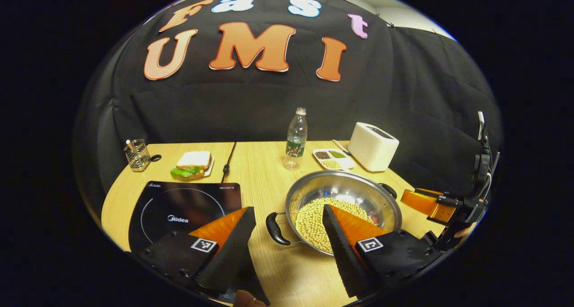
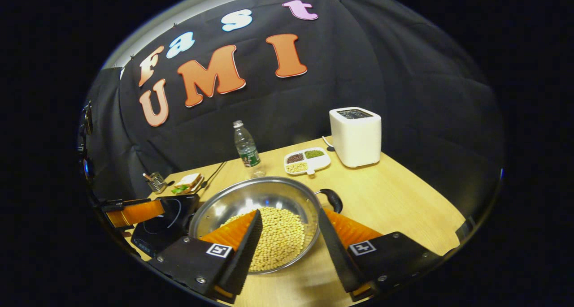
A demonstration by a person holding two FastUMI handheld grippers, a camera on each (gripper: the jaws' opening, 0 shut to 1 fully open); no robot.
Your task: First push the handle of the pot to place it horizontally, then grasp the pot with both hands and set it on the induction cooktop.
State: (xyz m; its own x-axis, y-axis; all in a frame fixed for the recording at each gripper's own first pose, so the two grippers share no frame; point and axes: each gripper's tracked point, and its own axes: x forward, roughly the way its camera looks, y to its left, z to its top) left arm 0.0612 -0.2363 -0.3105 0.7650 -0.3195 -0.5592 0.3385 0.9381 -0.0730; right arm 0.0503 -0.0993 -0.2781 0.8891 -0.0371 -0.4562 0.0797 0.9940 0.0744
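Stainless steel, wide and shallow, the pot (image 1: pixel 344 208) sits on the wooden counter (image 1: pixel 264 163) just beside the induction cooktop (image 1: pixel 179 208), with a layer of pale beans (image 1: pixel 309 219) over its floor. That load should make it fairly heavy and prone to shift if tipped, and the polished wall looks slippery, so the rigid shell is best taken by its two dark loop handles, near handle (image 1: pixel 277 228) and far handle (image 2: pixel 332 199), one per side, and kept level. The left tongs (image 1: pixel 287 233) are spread wide and hold nothing; the near handle lies between their fingers without touching either. The right tongs (image 2: pixel 289 237) are likewise apart and empty, hovering over the pot's rim on the opposite side. Whether the handles pivot, and how far either is from lying horizontal, is hard to judge from these angles. The pot's near rim is covered by the fingers in both views, and the cooktop's front edge is cut off behind the left tongs. A bottle (image 1: pixel 296 139), a toaster (image 2: pixel 355 136) and a sandwich (image 1: pixel 193 163) stand well apart at the back.
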